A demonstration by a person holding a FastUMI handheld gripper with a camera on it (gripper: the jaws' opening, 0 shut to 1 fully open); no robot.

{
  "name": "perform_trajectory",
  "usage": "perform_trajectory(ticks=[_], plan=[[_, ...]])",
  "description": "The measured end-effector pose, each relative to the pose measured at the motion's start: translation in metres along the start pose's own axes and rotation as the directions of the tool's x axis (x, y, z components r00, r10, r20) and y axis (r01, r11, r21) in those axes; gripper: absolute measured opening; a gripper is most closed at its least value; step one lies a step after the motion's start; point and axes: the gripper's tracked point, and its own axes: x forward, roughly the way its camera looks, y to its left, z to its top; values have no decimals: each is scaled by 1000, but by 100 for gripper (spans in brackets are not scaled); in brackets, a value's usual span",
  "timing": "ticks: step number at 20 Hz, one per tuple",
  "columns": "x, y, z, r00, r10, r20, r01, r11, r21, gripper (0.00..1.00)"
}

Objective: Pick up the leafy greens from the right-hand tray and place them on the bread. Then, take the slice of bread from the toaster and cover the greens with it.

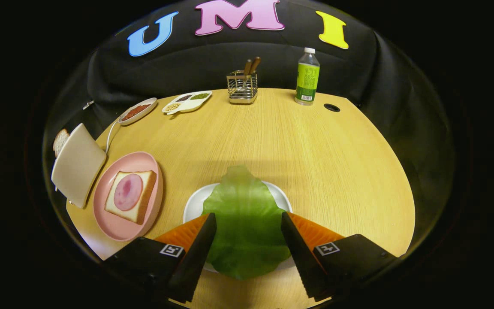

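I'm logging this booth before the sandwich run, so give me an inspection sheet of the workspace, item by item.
Surface: wooden table, with a round hole near the far edge.
Job's things: lettuce leaf on white plate; bread with ham on pink plate; toaster holding a bread slice.
Clutter: bottle, utensil rack, two dishes of grains.
Grippers: gripper open, fingers either side of the leaf.
Cables: white cord beside the toaster.
Surroundings: black cloth wall.

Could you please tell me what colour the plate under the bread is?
Pink plate, gripper view; gripper open.
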Motion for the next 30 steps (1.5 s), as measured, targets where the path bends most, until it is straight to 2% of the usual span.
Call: perform_trajectory(ticks=[1,2,3,7,8,11,12,14,16,17,19,24,30], plan=[[2,0,-1,1000,1,-4,-1,1000,-14,91],[5,1,-4,1000,2,-15,-2,1000,-24,82],[7,1,-7,999,1,-32,-2,1000,-31,80],[7,3,-8,999,2,-35,-4,999,-53,81],[6,3,-6,1000,1,-30,-3,998,-59,77],[8,6,-7,999,23,-43,-26,996,-80,77],[8,6,-7,998,30,-48,-34,996,-88,57],[8,6,-7,997,47,-64,-53,993,-102,57],[9,5,-6,997,46,-64,-52,995,-91,21],[8,6,-5,996,57,-63,-64,993,-102,21],[8,8,-6,994,78,-73,-84,992,-96,8],[2,14,0,987,119,-107,-128,988,-89,5],[-30,16,42,996,80,-38,-83,994,-70,5]])
